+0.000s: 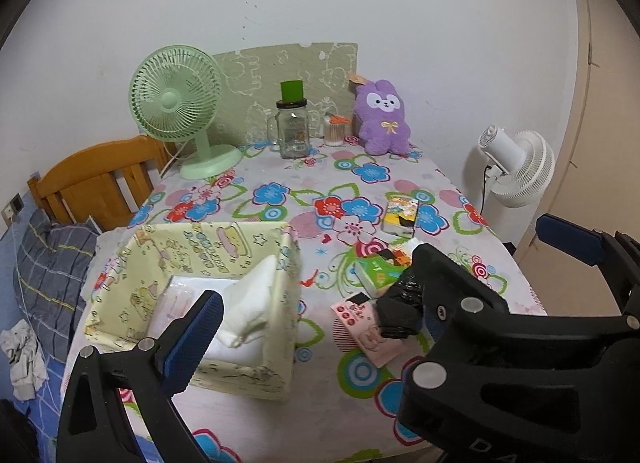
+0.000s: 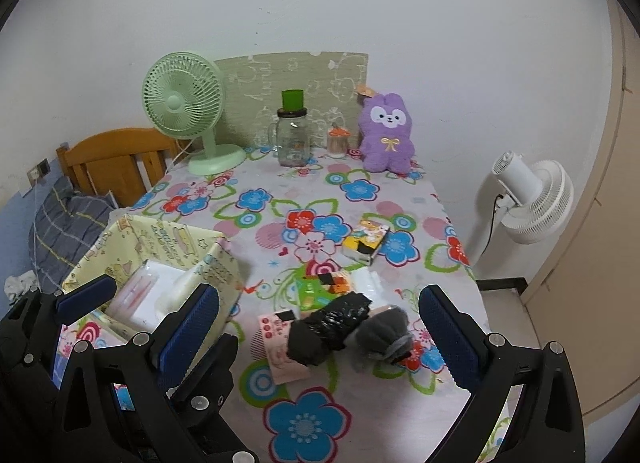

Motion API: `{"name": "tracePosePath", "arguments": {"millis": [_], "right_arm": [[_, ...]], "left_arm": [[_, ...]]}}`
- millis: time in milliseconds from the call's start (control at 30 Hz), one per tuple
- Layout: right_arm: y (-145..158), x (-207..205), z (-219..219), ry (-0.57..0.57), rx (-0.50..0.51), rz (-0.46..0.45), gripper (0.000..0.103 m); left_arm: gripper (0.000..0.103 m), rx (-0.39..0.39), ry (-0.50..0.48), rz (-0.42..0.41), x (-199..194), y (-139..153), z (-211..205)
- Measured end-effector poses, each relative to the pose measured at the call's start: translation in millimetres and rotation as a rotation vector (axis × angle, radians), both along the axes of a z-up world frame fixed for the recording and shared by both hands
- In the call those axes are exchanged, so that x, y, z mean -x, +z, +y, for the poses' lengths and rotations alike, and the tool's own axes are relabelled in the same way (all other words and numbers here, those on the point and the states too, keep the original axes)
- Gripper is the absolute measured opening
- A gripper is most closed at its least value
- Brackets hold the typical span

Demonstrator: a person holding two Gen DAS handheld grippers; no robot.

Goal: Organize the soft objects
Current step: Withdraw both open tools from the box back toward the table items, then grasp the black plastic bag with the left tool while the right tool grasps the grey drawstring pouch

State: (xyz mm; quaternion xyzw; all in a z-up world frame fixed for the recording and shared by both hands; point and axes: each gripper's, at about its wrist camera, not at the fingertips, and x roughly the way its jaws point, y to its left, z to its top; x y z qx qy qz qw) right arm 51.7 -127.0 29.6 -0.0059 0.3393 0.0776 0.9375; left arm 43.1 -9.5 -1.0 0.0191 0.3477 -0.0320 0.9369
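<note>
A: What's in the yellow fabric box [image 1: 256,247]?
B: A tissue pack [image 1: 240,311], white sheet sticking up.

A: And the glass jar [image 2: 293,141]?
B: Empty-looking.

A: Loose soft things?
B: A black bundle [image 2: 328,329] and grey sock [image 2: 382,333] lie between the right gripper [image 2: 320,337] fingers, spread apart. Left gripper [image 1: 316,295] also gapes.

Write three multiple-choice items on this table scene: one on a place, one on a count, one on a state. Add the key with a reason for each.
1. Where does the purple plush sit?
A. in the fabric box
B. at the table's far edge by the wall
C. on the floor

2. How many fans show?
A. one
B. two
C. three

3. How is the right gripper?
A. open, holding nothing
B. shut on the plush
C. shut on the black bundle

Key: B, it stands beside the glass jar; B, a green fan and a white fan; A, its fingers stand wide apart around the black bundle.
</note>
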Motion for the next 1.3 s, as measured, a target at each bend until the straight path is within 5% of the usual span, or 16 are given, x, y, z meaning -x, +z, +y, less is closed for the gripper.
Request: {"name": "tracePosePath", "arguments": {"millis": [700,1300], "right_arm": [[-40.9,2.3,-48.4,0.0,-0.029,-0.028,0.101],[-104.7,-26.3,-65.6,-0.035,-0.027,0.109,0.092]], "left_arm": [[0.094,0.008,-0.045,0.069,-12.5,-42.1,-45.6],[0.086,-0.006,-0.064,0.164,-32.0,-93.6,-57.4]]}}
